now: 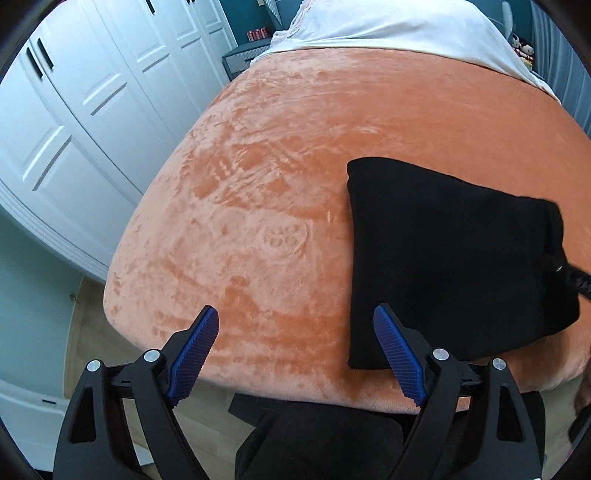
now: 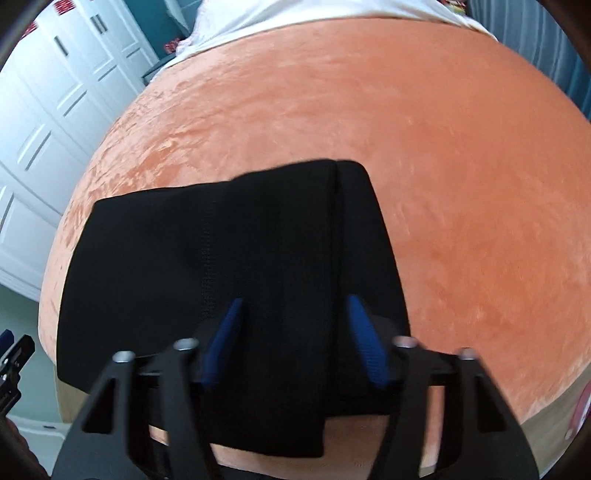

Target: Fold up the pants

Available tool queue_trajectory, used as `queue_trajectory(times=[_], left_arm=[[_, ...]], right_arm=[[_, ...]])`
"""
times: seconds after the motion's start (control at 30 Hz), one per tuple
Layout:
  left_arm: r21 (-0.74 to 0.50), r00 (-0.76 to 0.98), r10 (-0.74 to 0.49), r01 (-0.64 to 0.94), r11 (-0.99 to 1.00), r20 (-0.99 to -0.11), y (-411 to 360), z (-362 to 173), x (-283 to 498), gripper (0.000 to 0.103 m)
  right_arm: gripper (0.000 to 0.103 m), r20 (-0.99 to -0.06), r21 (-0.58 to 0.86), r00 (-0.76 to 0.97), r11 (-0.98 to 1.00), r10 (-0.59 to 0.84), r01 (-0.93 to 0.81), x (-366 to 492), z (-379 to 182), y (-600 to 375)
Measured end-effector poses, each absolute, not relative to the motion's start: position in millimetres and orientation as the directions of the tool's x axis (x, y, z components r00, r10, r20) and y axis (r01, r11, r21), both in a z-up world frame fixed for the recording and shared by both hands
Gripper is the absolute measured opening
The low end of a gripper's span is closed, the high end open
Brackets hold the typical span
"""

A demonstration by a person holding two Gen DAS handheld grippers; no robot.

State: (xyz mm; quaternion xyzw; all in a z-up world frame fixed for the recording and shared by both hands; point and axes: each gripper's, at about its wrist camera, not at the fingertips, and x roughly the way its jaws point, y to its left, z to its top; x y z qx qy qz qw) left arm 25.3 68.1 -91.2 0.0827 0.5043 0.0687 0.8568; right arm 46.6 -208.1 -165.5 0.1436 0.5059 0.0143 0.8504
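Black pants (image 1: 450, 258) lie folded into a compact block on the orange blanket (image 1: 288, 155), near the bed's front edge. My left gripper (image 1: 295, 332) is open and empty, to the left of the pants, just above the blanket's front edge. In the right wrist view the pants (image 2: 221, 258) fill the middle. My right gripper (image 2: 293, 314) is open, its blue pads either side of the top layer near the pants' right fold line; it grips nothing. The right gripper's tip also shows in the left wrist view (image 1: 569, 277) at the pants' right edge.
White wardrobe doors (image 1: 74, 110) stand left of the bed. A white sheet (image 1: 388, 26) covers the bed's far end. Wooden floor (image 1: 88, 332) shows below the bed's front left corner. The orange blanket (image 2: 461, 166) stretches far and right of the pants.
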Motion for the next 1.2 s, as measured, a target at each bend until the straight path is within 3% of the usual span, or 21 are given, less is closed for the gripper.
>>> queue_trajectory(times=[0.23,0.33,0.4,0.43,0.53,0.67,0.8,0.9,1.07,1.2], left_arm=[[0.212,0.485,0.200,-0.032,0.977,-0.851,69.2,-88.3,23.2,0.084],[0.209,0.480,0.199,-0.032,0.977,-0.854,68.6,-90.6,23.2,0.085],[0.207,0.468,0.194,-0.024,0.978,-0.862,66.1,-93.5,24.1,0.085],[0.210,0.465,0.193,-0.016,0.978,-0.864,64.5,-94.6,23.8,0.085],[0.237,0.473,0.209,-0.001,0.972,-0.856,61.0,-95.8,21.9,0.085],[0.264,0.482,0.224,0.015,0.964,-0.847,55.2,-99.5,22.7,0.085],[0.261,0.475,0.220,0.020,0.965,-0.852,51.9,-101.4,22.6,0.085],[0.256,0.470,0.215,0.025,0.966,-0.856,50.9,-101.8,21.5,0.085],[0.244,0.466,0.202,0.032,0.969,-0.861,50.2,-104.0,21.7,0.085],[0.237,0.448,0.192,0.045,0.970,-0.873,48.3,-109.3,24.4,0.085]], right_arm=[[0.023,-0.768,0.240,0.627,0.967,0.133,0.089,26.6,-91.9,-222.0],[0.024,-0.818,0.220,0.563,0.969,0.119,0.115,38.8,-119.7,-234.7],[0.027,-0.893,0.202,0.431,0.971,0.127,0.131,48.4,-167.6,-236.7],[0.027,-0.884,0.223,0.448,0.962,0.132,0.155,42.2,-170.9,-238.8],[0.038,-0.820,0.260,0.562,0.946,0.111,0.193,22.0,-136.2,-243.5],[0.038,-0.751,0.298,0.644,0.945,0.145,0.135,12.0,-98.4,-235.1],[0.038,-0.804,0.236,0.570,0.971,0.168,0.046,29.2,-116.1,-214.1],[0.033,-0.882,0.220,0.447,0.969,0.147,0.114,50.4,-169.7,-218.5],[0.035,-0.827,0.286,0.535,0.949,0.174,0.133,47.7,-126.6,-212.9],[0.033,-0.864,0.194,0.486,0.977,0.129,0.085,83.0,-145.4,-193.3]])
